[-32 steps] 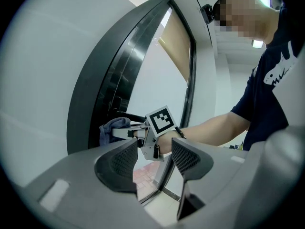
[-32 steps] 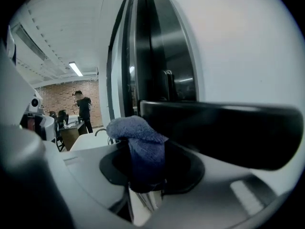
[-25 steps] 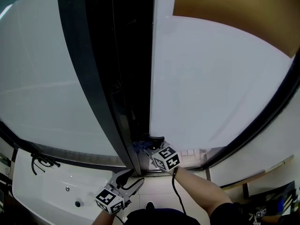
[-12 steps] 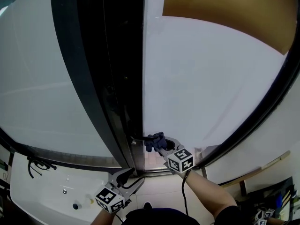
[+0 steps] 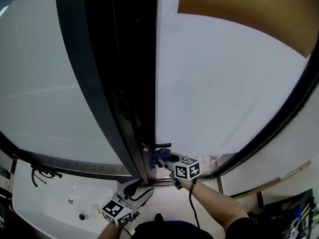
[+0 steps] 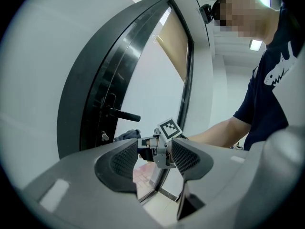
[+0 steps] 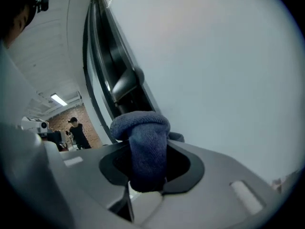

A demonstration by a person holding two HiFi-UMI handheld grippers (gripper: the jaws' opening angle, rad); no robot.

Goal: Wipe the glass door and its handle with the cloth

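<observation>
One bunched wad of blue cloth (image 7: 143,142) is all you have to wipe with. It is clamped between the fingers of your right gripper (image 7: 145,168) and sits just under the dark handle (image 7: 126,82), at the edge of the glass door (image 7: 228,70). If it snags on the handle it could pull free, and if you press too hard the bare fingers may scrape the glass. Your left gripper (image 6: 153,162) hangs lower, fingers apart and empty.

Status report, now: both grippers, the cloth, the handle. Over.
Right gripper shut on cloth, cloth just under handle. Left gripper open, empty, held low. Nothing in the way.
</observation>
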